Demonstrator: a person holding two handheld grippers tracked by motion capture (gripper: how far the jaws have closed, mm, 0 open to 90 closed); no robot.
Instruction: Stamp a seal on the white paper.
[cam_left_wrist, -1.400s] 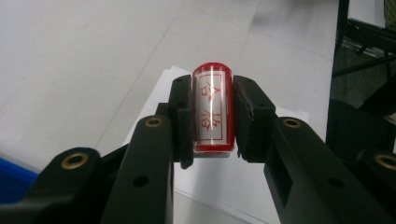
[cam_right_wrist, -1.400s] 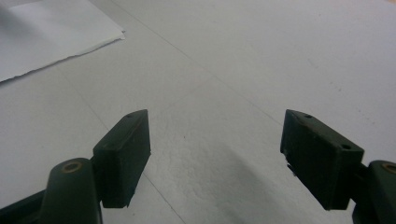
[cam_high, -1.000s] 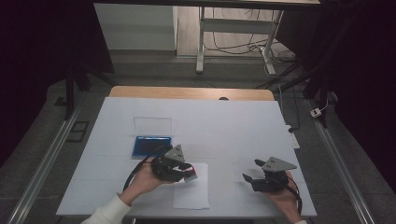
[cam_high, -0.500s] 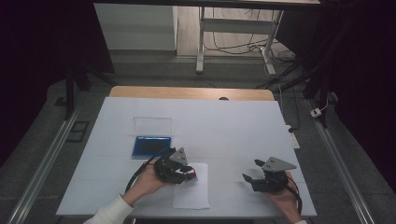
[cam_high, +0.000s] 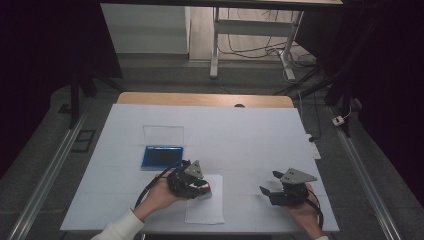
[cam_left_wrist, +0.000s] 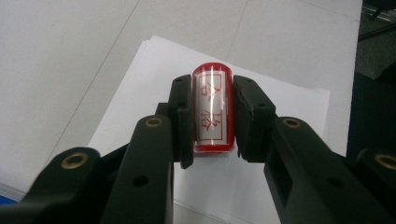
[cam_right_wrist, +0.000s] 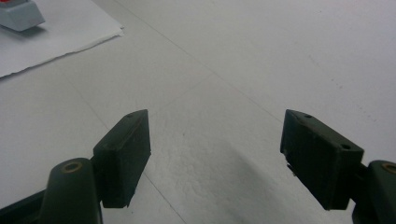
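My left gripper (cam_left_wrist: 212, 93) is shut on a red stamp (cam_left_wrist: 213, 109) with a white label bearing red characters. The stamp's lower end rests on or just above a white paper sheet (cam_left_wrist: 289, 107); I cannot tell which. From the high view, the left gripper (cam_high: 200, 189) holds the stamp (cam_high: 206, 192) over the upper part of the paper (cam_high: 204, 210), near the table's front. To the right of the paper my right gripper (cam_high: 267, 186) stands open, with nothing between its jaws. The right gripper (cam_right_wrist: 215, 140) hangs low over bare table, and the stamp's base (cam_right_wrist: 18, 14) shows at far left on the paper (cam_right_wrist: 51, 37).
A blue ink pad (cam_high: 161, 156) with its clear lid (cam_high: 163, 135) open behind it lies just beyond the left hand. The white table cover (cam_high: 240, 135) stretches bare at the middle and back. A wooden table edge (cam_high: 205, 99) runs along the far side.
My left gripper has shifted slightly nearer and to the right with the stamp, settling over the paper. The right gripper has stayed put.
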